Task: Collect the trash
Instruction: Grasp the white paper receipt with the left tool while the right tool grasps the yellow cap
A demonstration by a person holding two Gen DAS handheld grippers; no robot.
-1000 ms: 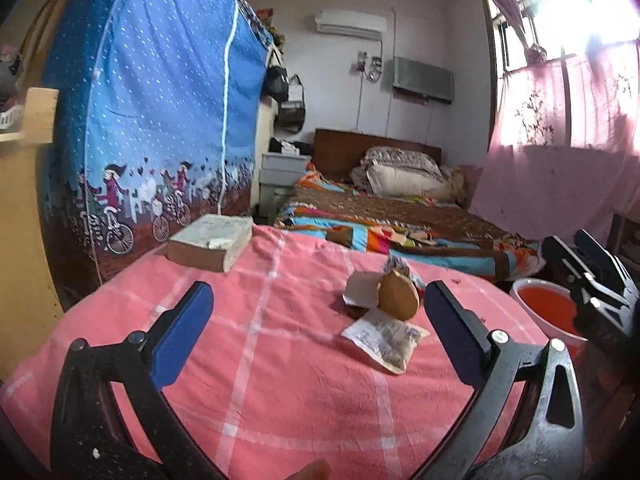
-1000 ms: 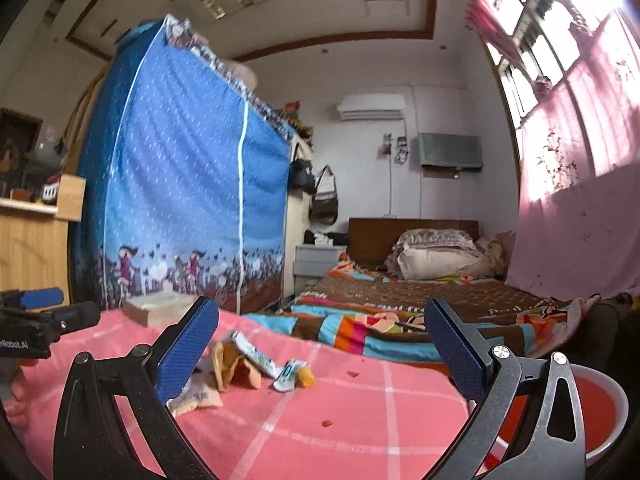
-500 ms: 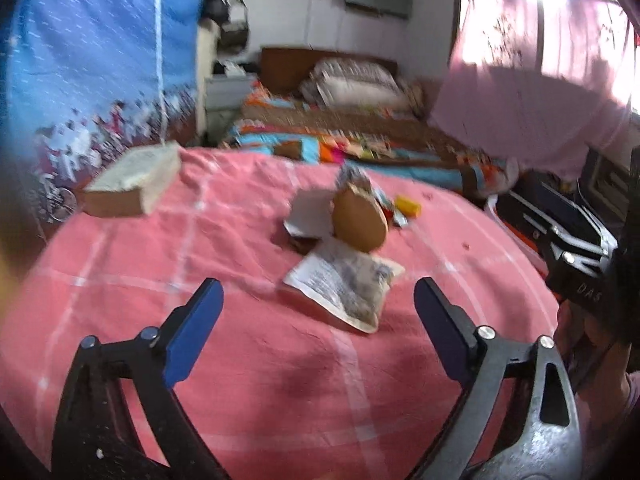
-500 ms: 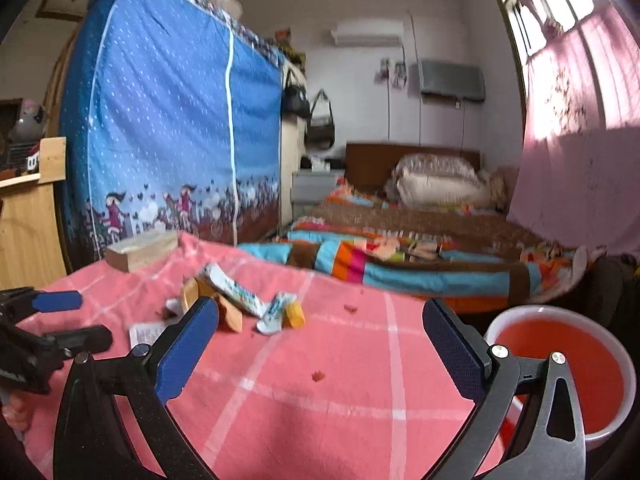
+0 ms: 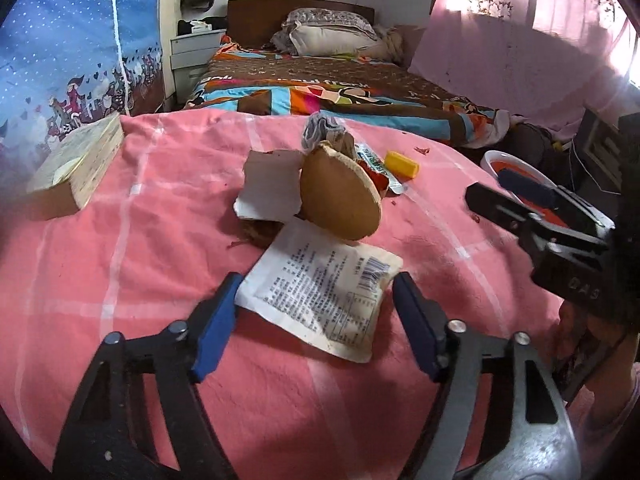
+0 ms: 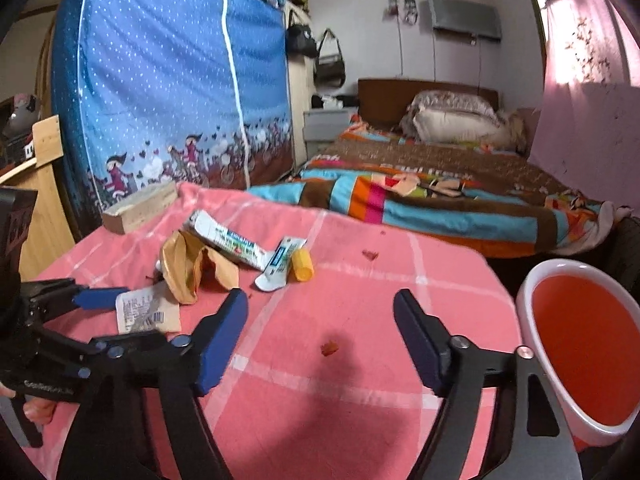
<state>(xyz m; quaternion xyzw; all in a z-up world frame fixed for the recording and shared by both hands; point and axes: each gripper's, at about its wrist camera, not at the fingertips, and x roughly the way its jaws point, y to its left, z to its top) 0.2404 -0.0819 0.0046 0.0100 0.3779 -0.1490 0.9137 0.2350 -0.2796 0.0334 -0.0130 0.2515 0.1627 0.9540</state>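
Daylight enters from the right through the pink curtain point(image 5: 560, 52), which glares to near white at the upper right edge of both views. The pink cloth point(image 5: 160, 240) is evenly lit and bright, with soft shadows under the near finger pads. Both fisheye pictures bend straight lines strongly and darken to black at the corners. The right wrist view looks slightly soft; the far bed point(image 6: 440, 168) is hazy.

White printed paper packet point(image 5: 320, 288) lies on pink-clothed desk point(image 5: 120, 280); thick beige book point(image 5: 76, 164) far left; white-rimmed red bin point(image 6: 580, 344) right.
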